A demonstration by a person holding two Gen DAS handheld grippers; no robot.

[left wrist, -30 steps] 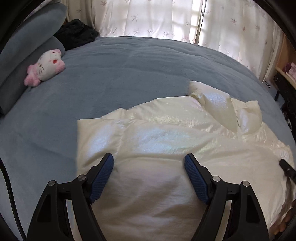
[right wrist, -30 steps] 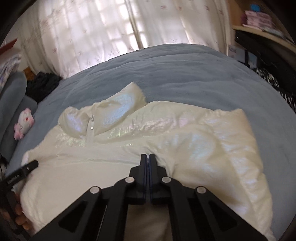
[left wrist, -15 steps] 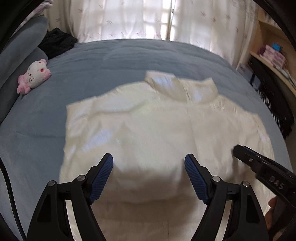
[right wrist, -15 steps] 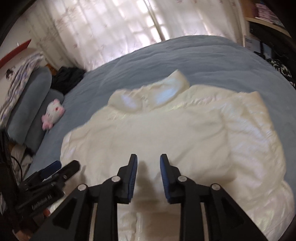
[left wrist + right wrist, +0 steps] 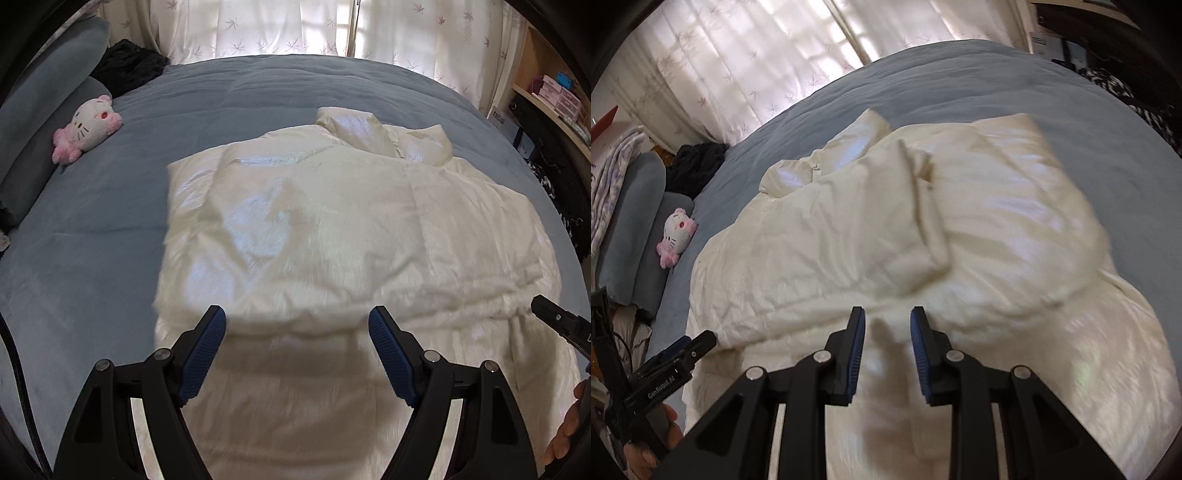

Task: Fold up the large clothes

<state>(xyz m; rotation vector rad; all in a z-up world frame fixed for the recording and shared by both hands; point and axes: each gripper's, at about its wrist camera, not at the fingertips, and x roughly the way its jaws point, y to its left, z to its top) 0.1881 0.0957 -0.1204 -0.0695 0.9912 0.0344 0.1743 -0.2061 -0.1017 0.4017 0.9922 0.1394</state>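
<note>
**Cream jacket lies folded on the blue bed, both grippers above its near edge**

Starting at the far left of our left wrist view, we see grey-blue pillows (image 5: 44, 74) stacked along the bed's side, a dark garment (image 5: 127, 68) heaped behind them, and a pink-and-white plush cat (image 5: 86, 129) resting against the lower pillow. The blue bedspread (image 5: 92, 240) runs from there across the whole scene, with pale patterned curtains (image 5: 280, 26) behind it.

Moving right, the cream puffer jacket (image 5: 332, 229) lies in the middle of the bedspread, collar away from us. Both sleeves are folded in over the body; from the right wrist view we see one sleeve (image 5: 886, 229) lying diagonally across the front, its cuff pointing toward us. The fabric is blurred, so we cannot read the seams or quilting with certainty.

Our left gripper (image 5: 297, 349) hangs over the jacket's near part with its jaws spread wide and nothing between the blue pads.

Further right, our right gripper (image 5: 887, 347) has its jaws parted only narrowly; they have just been opening, and no cloth is pinched between them, though the jacket lies directly below.

At the right edge, wooden shelves (image 5: 554, 96) hold small boxes.
</note>
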